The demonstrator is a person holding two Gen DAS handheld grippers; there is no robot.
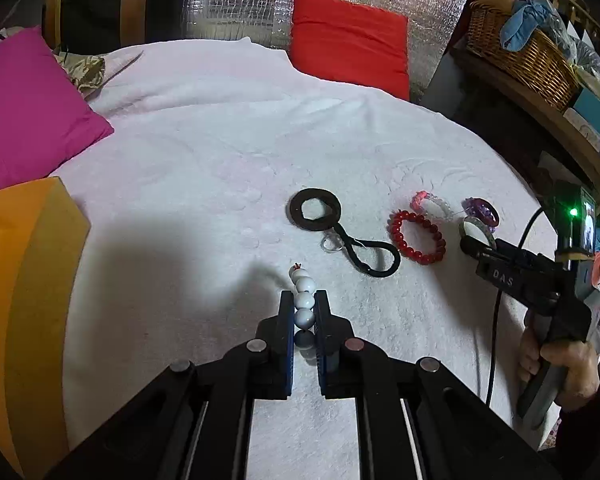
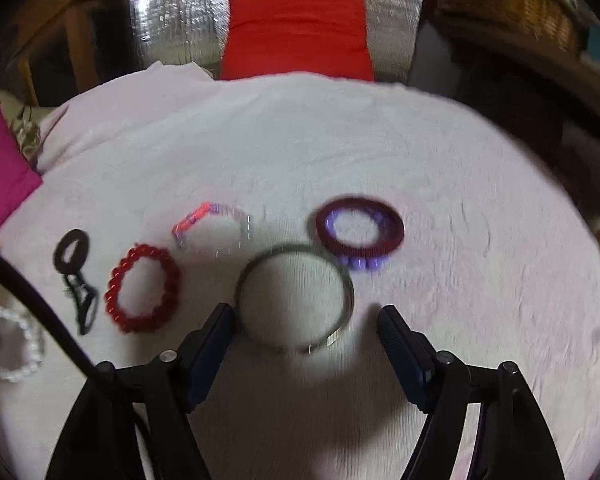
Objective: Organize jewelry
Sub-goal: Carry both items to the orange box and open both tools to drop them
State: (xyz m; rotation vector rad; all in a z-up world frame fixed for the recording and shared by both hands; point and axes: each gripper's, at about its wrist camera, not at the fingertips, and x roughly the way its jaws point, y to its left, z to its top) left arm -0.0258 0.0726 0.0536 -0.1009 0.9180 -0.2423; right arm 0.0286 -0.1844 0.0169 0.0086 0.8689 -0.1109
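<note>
My left gripper [image 1: 303, 294] is shut on a white bead bracelet [image 1: 305, 283], which sticks out past the fingertips above the white cloth [image 1: 220, 160]. That bracelet [image 2: 16, 344] also shows at the left edge of the right wrist view. My right gripper [image 2: 306, 312] stands open, its fingers either side of the near half of a silver bangle [image 2: 292, 249] lying on the cloth; the left finger is close to its rim. Beyond lie a red bead bracelet [image 2: 112, 296], a pink and clear bracelet [image 2: 192, 220], a dark red ring on purple beads [image 2: 360, 250] and a black ring with a hair tie [image 2: 62, 256].
An orange foam block [image 1: 28, 280] and a pink cushion [image 1: 24, 108] sit at the left. A red cushion [image 1: 348, 40] leans on a foil sheet [image 1: 228, 0] at the back. A wicker basket [image 1: 520, 52] stands on a shelf at the right. A person's hand [image 1: 560, 364] holds the right gripper.
</note>
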